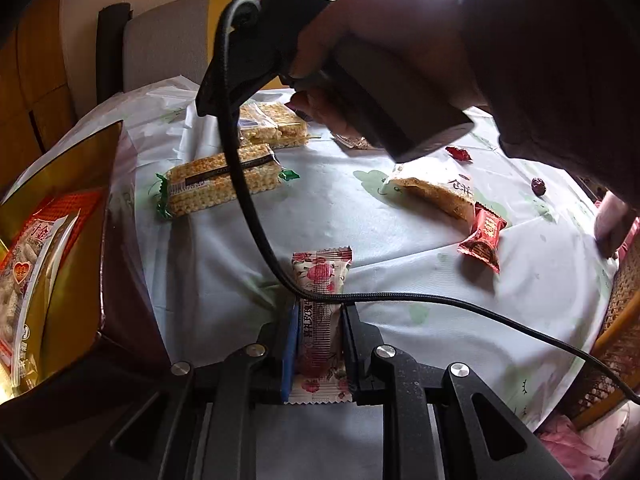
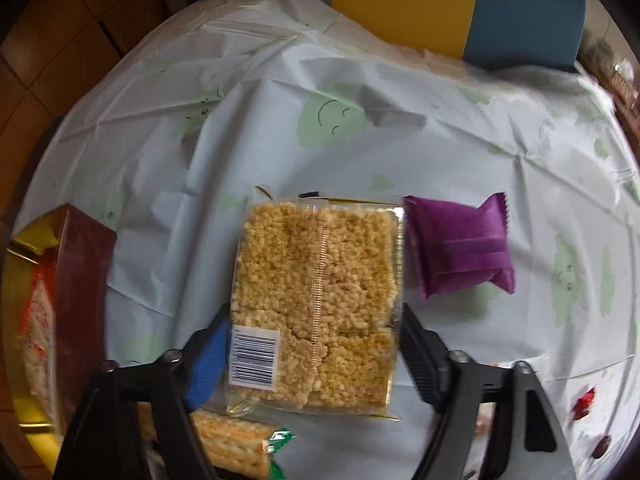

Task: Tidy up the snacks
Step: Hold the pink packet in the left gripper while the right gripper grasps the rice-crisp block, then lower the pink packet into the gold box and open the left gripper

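Observation:
My left gripper [image 1: 320,312] is shut on a rose-printed snack packet [image 1: 322,272], which it holds by its lower half above the white tablecloth [image 1: 400,240]. My right gripper [image 2: 312,316] points down over a clear pack of puffed rice cakes [image 2: 316,292] lying flat on the cloth. Its blue pad and its black pad touch the pack's two long sides. A purple packet [image 2: 464,248] lies just right of that pack. A green-ended wafer pack [image 2: 236,444] lies near the left finger. In the left wrist view a hand holds the right gripper's body [image 1: 280,40] over the far packs.
A gold-lined dark red box [image 1: 60,240] holding a bagged snack stands at the left, also visible as the box [image 2: 40,300]. A wafer pack [image 1: 222,184], a beige cake pack [image 1: 436,192], a red packet [image 1: 482,236], a small red candy [image 1: 458,154] and a date [image 1: 538,186] lie scattered. A black cable [image 1: 248,208] crosses the view.

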